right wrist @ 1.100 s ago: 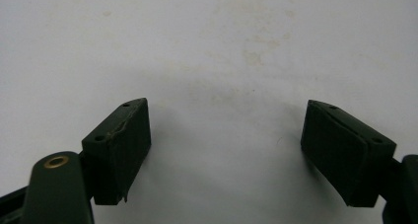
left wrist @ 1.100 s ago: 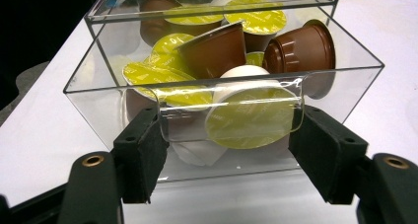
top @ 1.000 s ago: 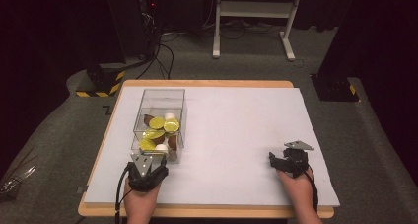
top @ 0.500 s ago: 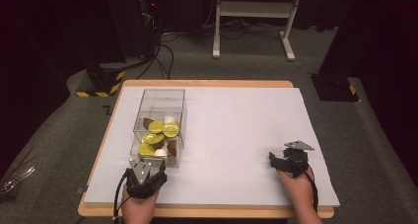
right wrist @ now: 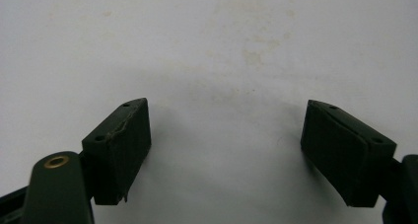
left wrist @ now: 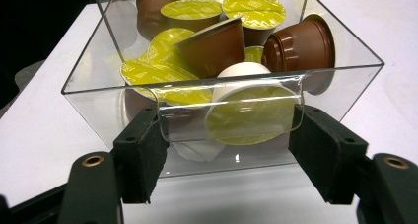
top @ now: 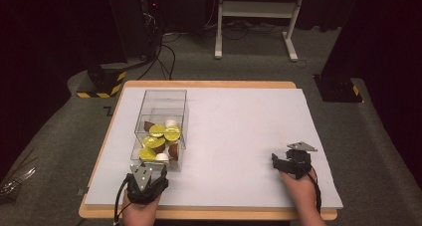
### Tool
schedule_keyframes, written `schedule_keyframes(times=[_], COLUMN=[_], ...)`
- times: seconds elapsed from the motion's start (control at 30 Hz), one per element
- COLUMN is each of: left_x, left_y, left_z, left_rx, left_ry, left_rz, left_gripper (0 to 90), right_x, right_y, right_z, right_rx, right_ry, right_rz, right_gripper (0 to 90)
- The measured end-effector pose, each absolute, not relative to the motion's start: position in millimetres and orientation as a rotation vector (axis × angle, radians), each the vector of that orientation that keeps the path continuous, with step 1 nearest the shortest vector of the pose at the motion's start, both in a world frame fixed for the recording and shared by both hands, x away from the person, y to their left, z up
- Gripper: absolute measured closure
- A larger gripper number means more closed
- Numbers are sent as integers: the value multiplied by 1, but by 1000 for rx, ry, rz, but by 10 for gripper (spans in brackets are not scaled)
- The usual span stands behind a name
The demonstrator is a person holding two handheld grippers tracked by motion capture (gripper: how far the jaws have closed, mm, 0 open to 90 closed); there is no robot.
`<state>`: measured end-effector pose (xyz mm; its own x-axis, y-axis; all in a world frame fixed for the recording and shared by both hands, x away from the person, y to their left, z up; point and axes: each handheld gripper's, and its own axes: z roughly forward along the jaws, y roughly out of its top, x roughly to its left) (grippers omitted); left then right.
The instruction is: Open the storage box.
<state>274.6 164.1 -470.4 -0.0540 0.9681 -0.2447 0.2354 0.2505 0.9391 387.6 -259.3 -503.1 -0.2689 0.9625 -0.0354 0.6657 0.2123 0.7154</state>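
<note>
A clear plastic box [top: 161, 99] stands at the left of the white tabletop [top: 239, 126], its drawer-like front drawn toward me. It holds several coffee capsules [top: 159, 136] [left wrist: 217, 41], brown and white ones with yellow-green lids. My left gripper [top: 151, 170] [left wrist: 229, 135] sits at the box's near end. Its pads [left wrist: 148, 155] press on both ends of the clear curved handle tab [left wrist: 229, 105] on the front wall. At the right near edge my right gripper [top: 279, 161] [right wrist: 224, 135] rests low over the bare white surface, jaws wide apart with nothing between them.
The wooden table edge [top: 209, 84] frames the white sheet. Beyond the table are a white stand's legs [top: 254, 17], cables [top: 164, 52] on the grey floor and a yellow-black striped base [top: 102, 81].
My left gripper has drawn back a little toward me, and the near end of the clear box has come with it. The right gripper has stayed put.
</note>
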Motion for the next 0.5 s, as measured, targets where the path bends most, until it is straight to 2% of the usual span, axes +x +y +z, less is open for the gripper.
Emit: schedule_keyframes(times=[0.5], left_x=[266], left_y=[167], left_z=[-471], left_rx=[1174], left_ry=[1467], left_rz=[893], left_gripper=[299], right_x=[388], right_y=[-259], right_z=[-503], right_rx=[1500], right_ry=[2012], right_rz=[814], right_gripper=[194])
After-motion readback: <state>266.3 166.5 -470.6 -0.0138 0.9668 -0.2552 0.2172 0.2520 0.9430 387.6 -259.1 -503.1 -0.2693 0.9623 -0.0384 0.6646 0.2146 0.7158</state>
